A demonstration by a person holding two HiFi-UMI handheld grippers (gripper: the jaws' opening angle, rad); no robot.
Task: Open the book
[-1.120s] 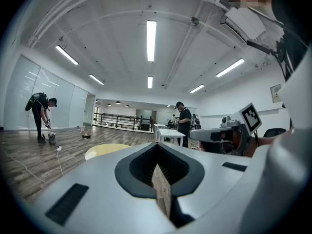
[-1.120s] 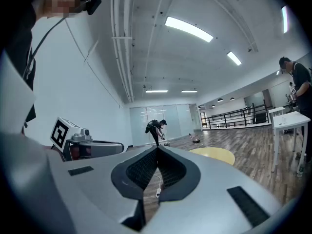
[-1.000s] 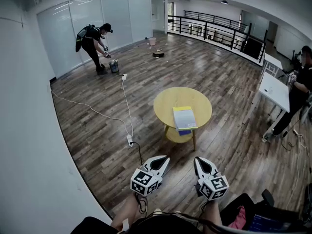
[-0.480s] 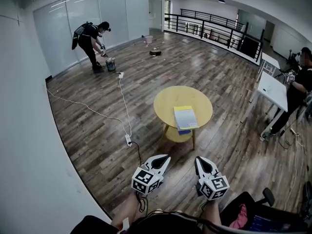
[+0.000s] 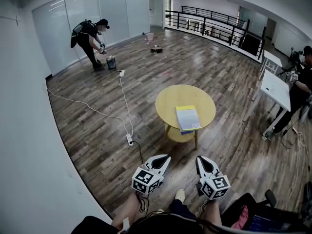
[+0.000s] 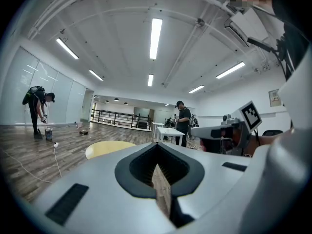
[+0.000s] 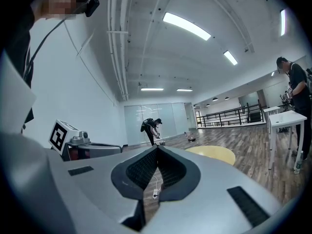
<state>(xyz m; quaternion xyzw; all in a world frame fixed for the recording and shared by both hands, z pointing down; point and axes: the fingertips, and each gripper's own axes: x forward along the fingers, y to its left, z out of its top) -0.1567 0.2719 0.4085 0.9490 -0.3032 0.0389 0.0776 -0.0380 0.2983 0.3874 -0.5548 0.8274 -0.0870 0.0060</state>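
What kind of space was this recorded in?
Looks like an open-plan office or lab on an upper floor: frosted glass partition wall, black railing along the far edge, white desks at the right, mostly bare wood floor.

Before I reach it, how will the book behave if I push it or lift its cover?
The book looks thin and flat, so it is probably light and somewhat floppy. It may slide on the smooth table rather than open. It lies at the near edge, seemingly overhanging slightly, so a push could tip it off.
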